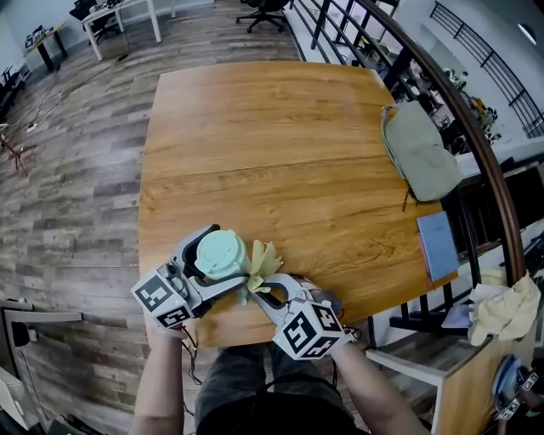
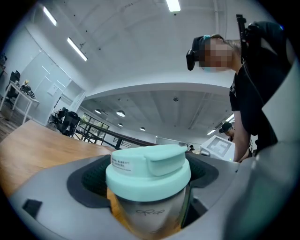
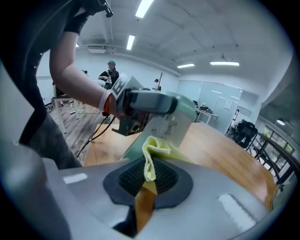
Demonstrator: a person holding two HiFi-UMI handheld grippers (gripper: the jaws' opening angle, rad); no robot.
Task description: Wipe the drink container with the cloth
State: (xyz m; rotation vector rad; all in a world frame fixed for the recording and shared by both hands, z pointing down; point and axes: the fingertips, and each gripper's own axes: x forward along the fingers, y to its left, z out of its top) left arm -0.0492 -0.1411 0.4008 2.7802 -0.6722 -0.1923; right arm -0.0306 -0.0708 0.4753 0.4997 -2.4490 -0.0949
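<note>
Low in the frame, the left tool (image 1: 228, 260) grasps the mint-lidded drink container (image 1: 218, 252); the right tool (image 1: 262, 287) clenches a yellow cloth (image 1: 264, 258) touching it.

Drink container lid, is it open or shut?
Shut. The mint lid sits fully on the drink container, flip cap down, in the left gripper view.

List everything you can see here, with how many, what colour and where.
table: one, brown wood, middle of the head view
drink container: one, mint-green lid, see-through body, table's near edge
cloth: one, pale yellow, right beside the drink container
bag: one, grey-green, table's right edge
booklet: one, blue, right edge, nearer than the bag
rags: a pile, yellowish, off the table's right side
office chair: one, black, far floor
left gripper: grey, shut on the drink container
right gripper: grey, shut on the cloth
</note>
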